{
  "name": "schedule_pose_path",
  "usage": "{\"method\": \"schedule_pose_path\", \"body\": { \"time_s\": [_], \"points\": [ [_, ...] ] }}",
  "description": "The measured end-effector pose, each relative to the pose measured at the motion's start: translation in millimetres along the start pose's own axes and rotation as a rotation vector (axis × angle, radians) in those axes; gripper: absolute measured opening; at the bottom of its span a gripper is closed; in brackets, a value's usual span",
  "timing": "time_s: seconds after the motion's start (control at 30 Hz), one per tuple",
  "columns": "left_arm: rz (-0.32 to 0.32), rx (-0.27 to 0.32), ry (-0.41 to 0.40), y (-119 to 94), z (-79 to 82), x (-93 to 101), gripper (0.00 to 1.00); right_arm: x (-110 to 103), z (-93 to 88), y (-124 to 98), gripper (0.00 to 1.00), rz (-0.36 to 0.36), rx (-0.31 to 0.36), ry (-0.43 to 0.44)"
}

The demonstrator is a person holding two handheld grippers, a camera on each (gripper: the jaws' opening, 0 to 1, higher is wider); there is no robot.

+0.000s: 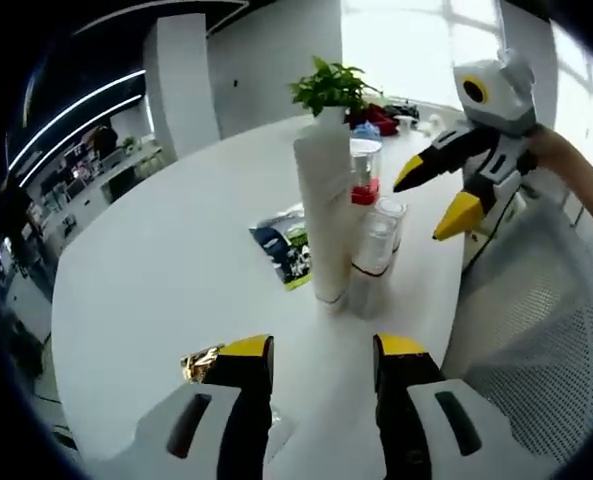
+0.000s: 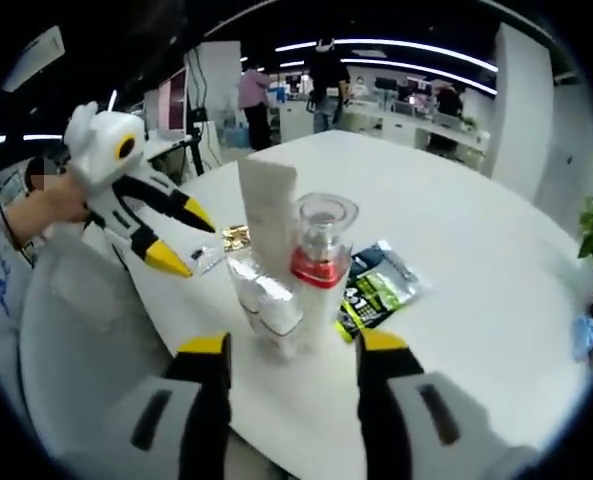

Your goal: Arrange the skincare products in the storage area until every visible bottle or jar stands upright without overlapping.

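Skincare products: a tall white tube point(image 1: 323, 215), a clear bottle with a red collar point(image 2: 319, 262) and clear jars point(image 2: 266, 300), all upright in a tight cluster near the edge of the white table point(image 1: 166, 270). Both my hand-held grippers, left point(image 1: 321, 365) and right point(image 2: 288, 360), are wide apart, empty and short of the cluster. I judge spacing remains; next I separate touching items gently.

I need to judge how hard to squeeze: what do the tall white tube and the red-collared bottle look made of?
Tall white tube: seemingly soft plastic, matte and opaque, with a flat crimped top. Red-collared bottle: clear glossy cap you can see through, plastic or glass, I cannot tell; body white.
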State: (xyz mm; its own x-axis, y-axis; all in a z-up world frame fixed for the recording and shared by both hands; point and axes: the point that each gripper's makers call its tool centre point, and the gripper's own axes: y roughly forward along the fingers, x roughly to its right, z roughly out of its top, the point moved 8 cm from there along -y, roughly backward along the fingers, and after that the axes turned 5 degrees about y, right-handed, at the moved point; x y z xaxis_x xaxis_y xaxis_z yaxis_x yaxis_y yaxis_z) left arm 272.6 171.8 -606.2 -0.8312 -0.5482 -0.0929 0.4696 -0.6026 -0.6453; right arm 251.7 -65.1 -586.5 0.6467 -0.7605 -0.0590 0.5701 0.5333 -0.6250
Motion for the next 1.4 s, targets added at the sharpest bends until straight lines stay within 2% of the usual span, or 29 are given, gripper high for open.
{"method": "schedule_pose_path", "body": {
  "time_s": [0.13, 0.27, 0.43, 0.53, 0.83, 1.3, 1.4],
  "points": [
    [0.03, -0.007, -0.011, -13, -5.2, -5.6, 0.48, -1, 2.5, -4, 0.56, -0.008, 0.008, -0.009],
    [0.048, -0.042, 0.005, -21, -9.9, -6.3, 0.58, -2, 4.2, -8, 0.59, -0.01, 0.01, -0.021],
    [0.06, -0.014, -0.014, -34, -10.7, -8.4, 0.63, -2, 7.7, -16, 0.63, -0.014, 0.023, -0.026],
    [0.07, -0.018, 0.02, -42, -11.3, -8.4, 0.7, -1, 9.1, -19, 0.68, -0.02, 0.031, -0.024],
    [0.082, -0.013, 0.025, -64, -14.9, -11.8, 0.8, 2, 10.7, -28, 0.78, -0.034, 0.036, -0.015],
    [0.084, -0.042, 0.039, -90, -29.6, -14.6, 0.97, 1, 12.6, -39, 0.88, -0.036, 0.041, -0.019],
    [0.092, -0.053, 0.042, -95, -32.5, -15.4, 0.97, 0, 13.1, -41, 0.89, -0.028, 0.05, -0.012]
  ]
}}
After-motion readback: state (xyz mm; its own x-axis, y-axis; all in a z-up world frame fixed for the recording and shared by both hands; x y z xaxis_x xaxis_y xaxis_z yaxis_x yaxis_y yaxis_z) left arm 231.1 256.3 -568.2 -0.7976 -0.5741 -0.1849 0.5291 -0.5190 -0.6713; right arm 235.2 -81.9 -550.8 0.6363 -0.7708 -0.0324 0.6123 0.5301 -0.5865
